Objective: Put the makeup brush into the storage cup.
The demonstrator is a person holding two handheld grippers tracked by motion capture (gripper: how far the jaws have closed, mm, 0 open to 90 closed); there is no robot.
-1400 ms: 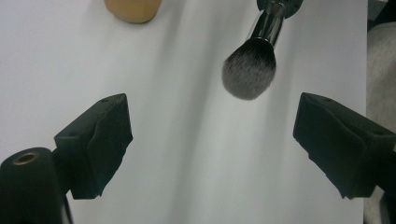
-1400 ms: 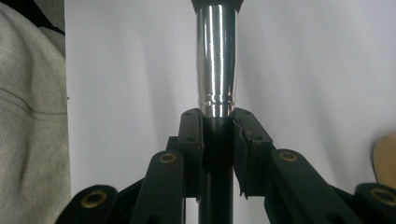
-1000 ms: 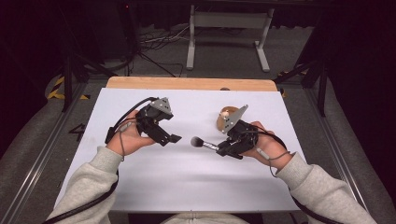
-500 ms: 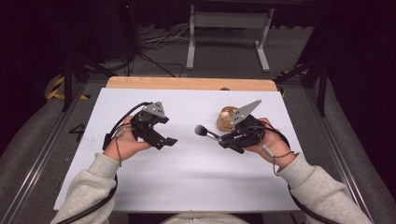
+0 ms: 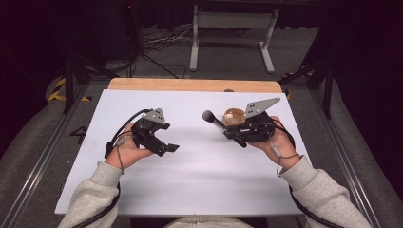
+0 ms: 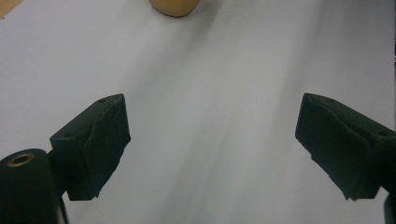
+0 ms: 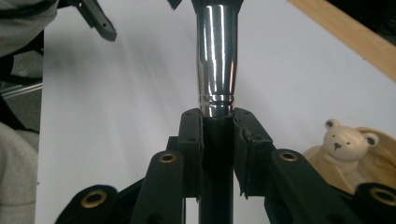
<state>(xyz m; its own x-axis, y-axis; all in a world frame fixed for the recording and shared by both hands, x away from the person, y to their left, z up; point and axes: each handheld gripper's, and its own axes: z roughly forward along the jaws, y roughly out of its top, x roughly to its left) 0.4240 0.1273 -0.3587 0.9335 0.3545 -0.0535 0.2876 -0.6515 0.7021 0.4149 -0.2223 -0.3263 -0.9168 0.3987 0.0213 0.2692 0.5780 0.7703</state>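
Right gripper (image 5: pixel 231 133): jaws clamped on the chrome handle of a microphone-like tool (image 7: pixel 215 60), whose dark round head (image 5: pixel 207 115) is raised toward the desk's middle. Left gripper (image 5: pixel 167 146): jaws held wide apart, nothing between them, above the white sheet (image 5: pixel 190 190) on the left half. A tan wooden bear figure (image 7: pixel 343 142) is seen just beside the right gripper, near the far edge, right of centre.
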